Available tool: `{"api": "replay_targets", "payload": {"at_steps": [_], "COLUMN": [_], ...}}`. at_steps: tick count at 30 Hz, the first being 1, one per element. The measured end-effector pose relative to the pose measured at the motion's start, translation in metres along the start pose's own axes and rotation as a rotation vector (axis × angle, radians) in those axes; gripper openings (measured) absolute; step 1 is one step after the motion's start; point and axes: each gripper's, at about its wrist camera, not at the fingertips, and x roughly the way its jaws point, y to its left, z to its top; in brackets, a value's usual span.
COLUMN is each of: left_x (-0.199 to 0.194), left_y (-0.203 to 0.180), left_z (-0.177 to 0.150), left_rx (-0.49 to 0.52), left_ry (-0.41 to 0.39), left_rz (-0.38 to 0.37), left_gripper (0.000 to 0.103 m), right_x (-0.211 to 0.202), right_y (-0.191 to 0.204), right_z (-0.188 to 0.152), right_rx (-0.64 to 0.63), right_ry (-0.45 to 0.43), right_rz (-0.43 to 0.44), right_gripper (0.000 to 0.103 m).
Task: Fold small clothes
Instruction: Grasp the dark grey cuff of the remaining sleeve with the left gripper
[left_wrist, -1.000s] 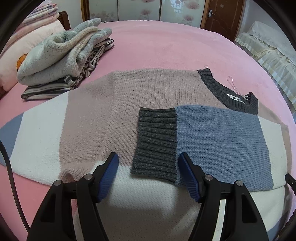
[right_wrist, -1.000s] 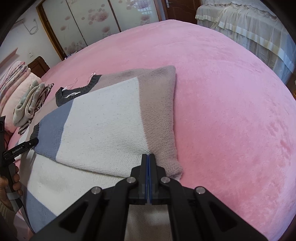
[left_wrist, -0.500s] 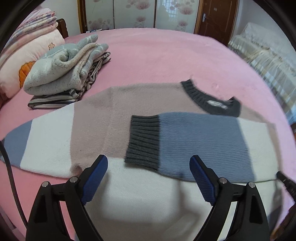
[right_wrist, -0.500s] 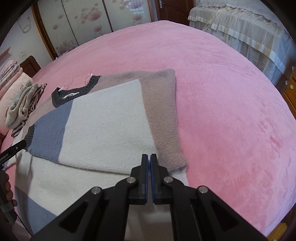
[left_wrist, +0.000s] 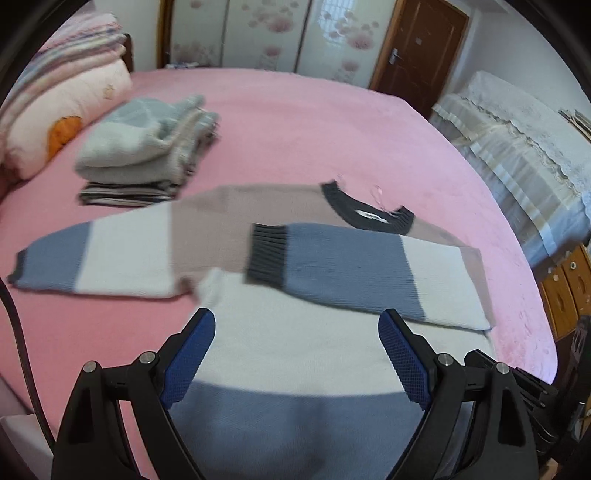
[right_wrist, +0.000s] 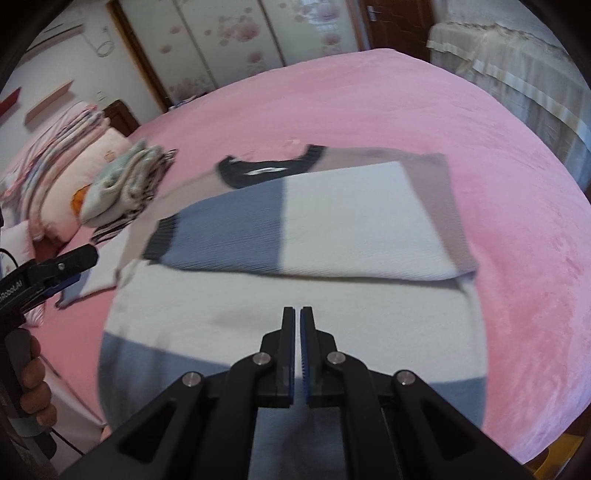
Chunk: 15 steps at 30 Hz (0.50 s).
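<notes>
Above the sweater (left_wrist: 295, 354), left hand-held gripper (left_wrist: 297, 326) gapes empty; right hand-held gripper (right_wrist: 297, 317) closed, empty.

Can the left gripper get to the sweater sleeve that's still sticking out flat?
Probably yes. The left gripper is open and holds nothing, and the unfolded sleeve lies flat on the pink bed with nothing on it.
</notes>
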Motion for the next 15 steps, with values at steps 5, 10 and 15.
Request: {"api": "replay_targets", "payload": {"at_steps": [5,10,15], "left_x": [-0.034,-0.054,-0.048], "left_y": [0.058,0.135,0.217], "left_z": [-0.002,0.005,0.021], "left_rx": [-0.064,-0.174,-0.293], "left_ry": [-0.014,-0.028,0.054], "left_rz": [0.059,0.235,0.289], "left_gripper": [0.089,0.089,0.089], "right_x": [-0.001,0.012,0.025], "right_y": [0.066,0.132,0.204], "right_z": [-0.001,0.007,0.026], "right_rx": [-0.151,-0.294,-0.453], "right_ry": [0.016,0.034,-0.003], "right_rz": [0.068,0.141,0.173], "right_gripper": [0.003,0.014,0.021]}}
